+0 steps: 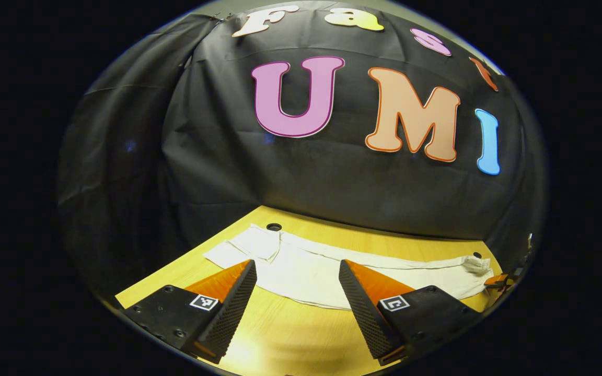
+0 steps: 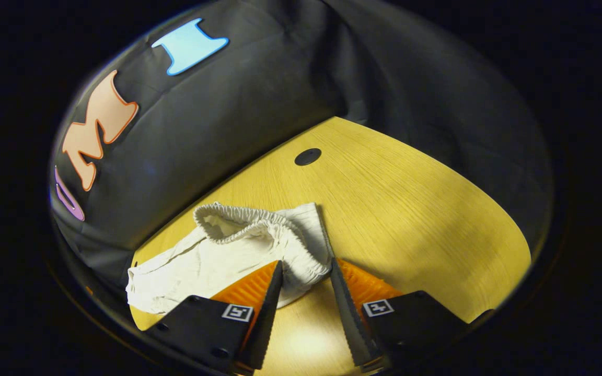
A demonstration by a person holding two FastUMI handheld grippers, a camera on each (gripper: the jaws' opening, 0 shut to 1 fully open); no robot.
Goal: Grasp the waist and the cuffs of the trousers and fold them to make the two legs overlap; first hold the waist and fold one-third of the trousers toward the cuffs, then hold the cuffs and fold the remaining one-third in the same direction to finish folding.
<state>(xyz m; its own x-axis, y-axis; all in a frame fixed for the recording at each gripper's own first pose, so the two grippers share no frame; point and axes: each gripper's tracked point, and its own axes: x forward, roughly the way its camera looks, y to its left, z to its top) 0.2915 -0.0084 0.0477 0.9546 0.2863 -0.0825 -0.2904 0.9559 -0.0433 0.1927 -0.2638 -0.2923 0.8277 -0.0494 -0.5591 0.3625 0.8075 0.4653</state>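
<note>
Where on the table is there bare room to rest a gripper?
Bare wood shows right of the waistband, out to the table edge, and in a near strip below the trousers. The trousers crowd the far side by the wall.

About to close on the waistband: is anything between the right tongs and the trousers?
Nothing visible. The right tongs are open, with the trousers' gathered waistband right at the fingertips on the bare table.

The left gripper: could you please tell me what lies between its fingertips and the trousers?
In the left gripper view, the left gripper hangs open over the trousers; its fingertips overlap the near hem, so nothing shows between them, and bare table lies under the fingers.
</note>
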